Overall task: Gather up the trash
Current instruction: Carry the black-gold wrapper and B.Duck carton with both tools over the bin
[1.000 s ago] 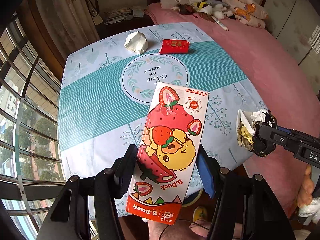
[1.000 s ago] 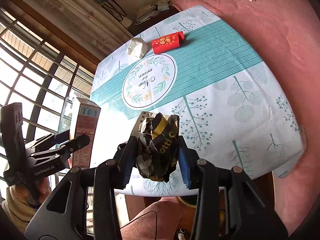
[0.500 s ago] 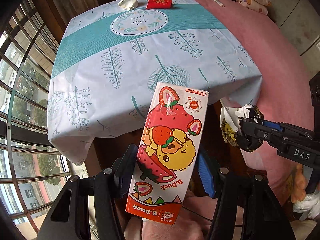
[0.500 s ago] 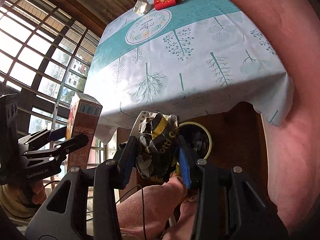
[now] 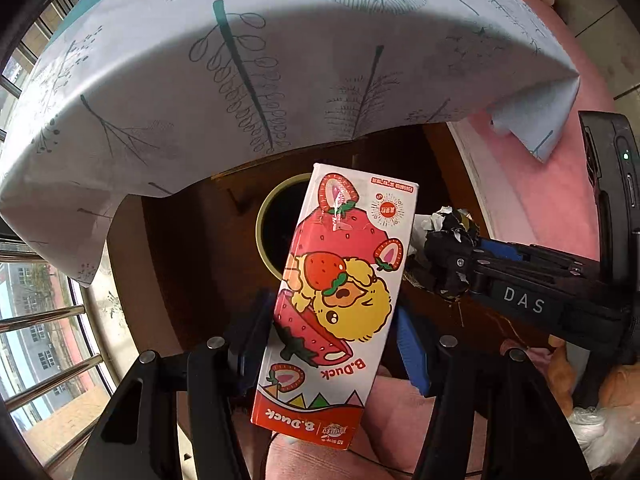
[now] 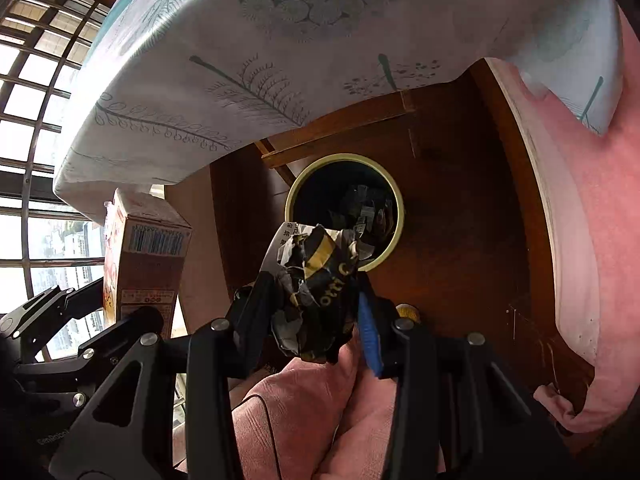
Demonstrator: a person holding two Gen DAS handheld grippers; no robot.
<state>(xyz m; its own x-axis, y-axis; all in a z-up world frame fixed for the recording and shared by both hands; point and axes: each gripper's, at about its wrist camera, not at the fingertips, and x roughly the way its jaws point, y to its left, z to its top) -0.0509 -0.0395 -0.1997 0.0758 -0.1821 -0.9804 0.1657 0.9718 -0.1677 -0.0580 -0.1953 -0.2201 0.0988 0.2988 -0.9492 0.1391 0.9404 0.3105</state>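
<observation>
The strawberry carton is clamped between the fingers of the left gripper, its top end over the near rim of the bin that stands under the table. Just right of the bin's mouth, the right gripper pinches a crumpled wrapper. To drop cleanly, I judge each piece should be centred above the bin's dark opening, clear of the overhanging tablecloth, before the fingers part.
</observation>
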